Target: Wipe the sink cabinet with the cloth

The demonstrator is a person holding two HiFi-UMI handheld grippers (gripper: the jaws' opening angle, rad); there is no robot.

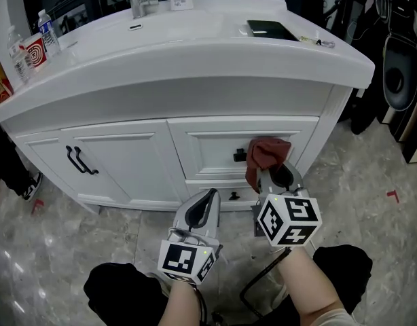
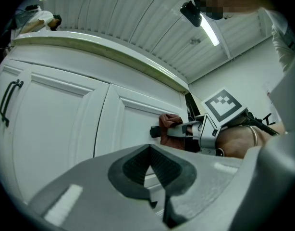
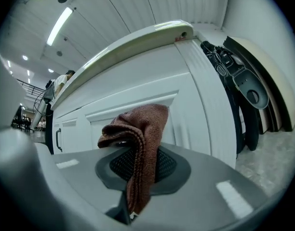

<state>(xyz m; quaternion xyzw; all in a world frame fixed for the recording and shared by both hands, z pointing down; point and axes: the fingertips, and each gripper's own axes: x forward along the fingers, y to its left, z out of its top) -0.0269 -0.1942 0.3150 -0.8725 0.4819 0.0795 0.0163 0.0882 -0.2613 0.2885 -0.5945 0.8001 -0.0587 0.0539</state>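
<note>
Jaws: right gripper (image 1: pixel 277 176) clamps cloth (image 1: pixel 266 153), raised at drawer (image 1: pixel 208 148); left gripper (image 1: pixel 208 197) together, lower.

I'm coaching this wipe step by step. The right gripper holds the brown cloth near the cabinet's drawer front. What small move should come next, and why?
Probably press the cloth flat onto the drawer front and sweep sideways. The right gripper is shut on the cloth, which is bunched beside the black knob; contact with the front is unclear. The left gripper is shut and empty.
</note>
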